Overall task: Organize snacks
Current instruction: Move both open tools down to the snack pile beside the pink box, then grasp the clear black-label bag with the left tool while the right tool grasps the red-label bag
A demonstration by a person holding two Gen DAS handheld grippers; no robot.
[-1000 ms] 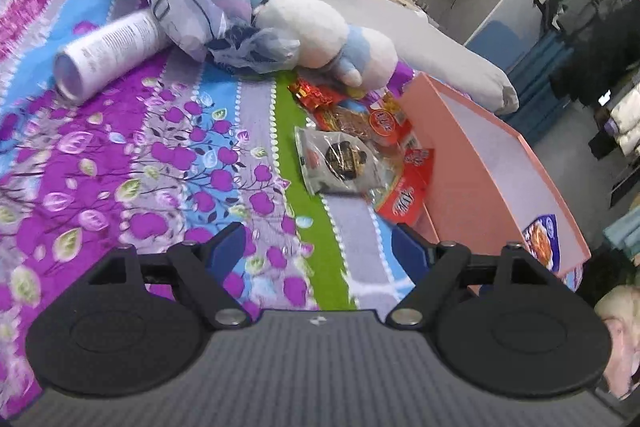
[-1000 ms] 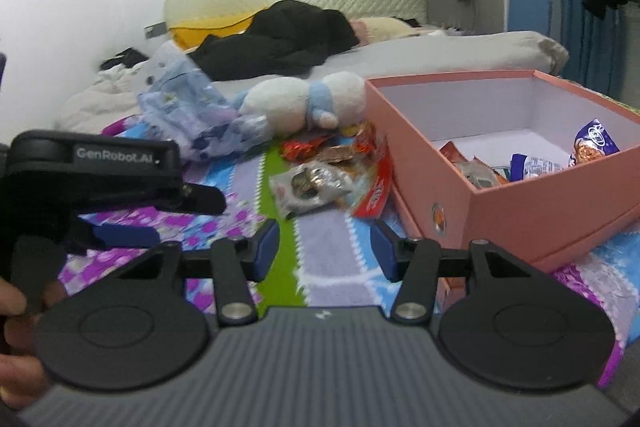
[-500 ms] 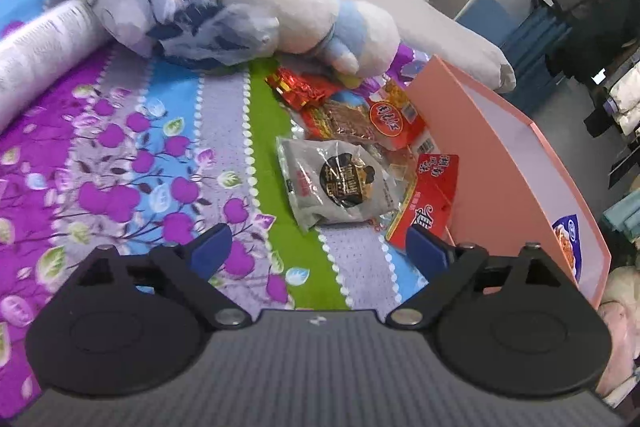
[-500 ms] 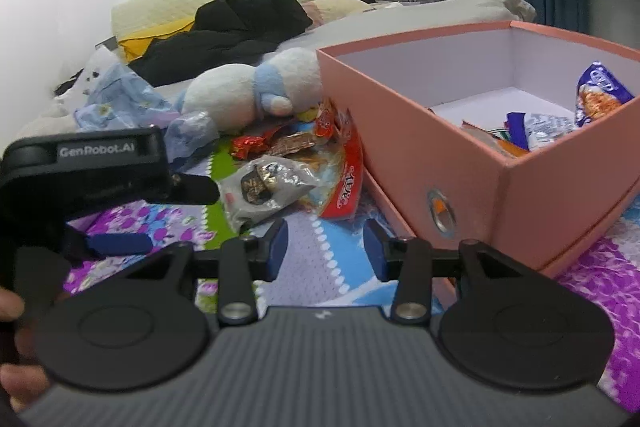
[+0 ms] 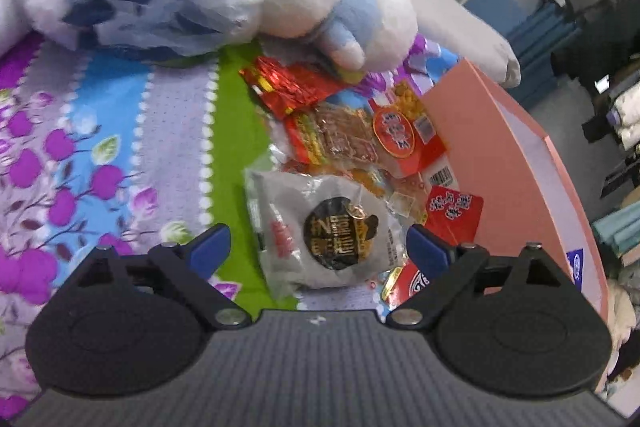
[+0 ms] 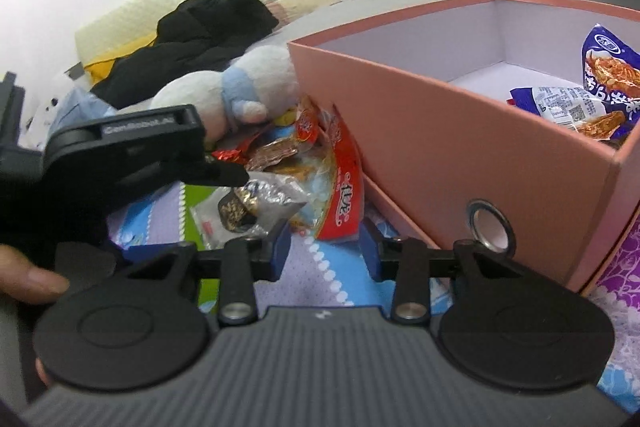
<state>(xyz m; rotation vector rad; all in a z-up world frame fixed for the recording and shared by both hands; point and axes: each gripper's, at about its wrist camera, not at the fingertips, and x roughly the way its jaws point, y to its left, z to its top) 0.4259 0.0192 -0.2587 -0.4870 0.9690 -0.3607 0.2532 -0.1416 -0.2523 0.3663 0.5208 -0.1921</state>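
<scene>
Left gripper has closed in on the grey snack packet, jaws wide, straddling it, apparently not touching. Packet lies on bedspread beside pink box wall. Right gripper empty, jaws just narrowed. Grasp likely next.

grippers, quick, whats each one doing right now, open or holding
left gripper: open wide, straddling the grey snack packet, not gripping.
right gripper: open, jaws just been closing, nothing between them.

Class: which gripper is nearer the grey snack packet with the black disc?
Left. The left gripper straddles the grey snack packet, open. The right gripper sits further back, empty.
</scene>
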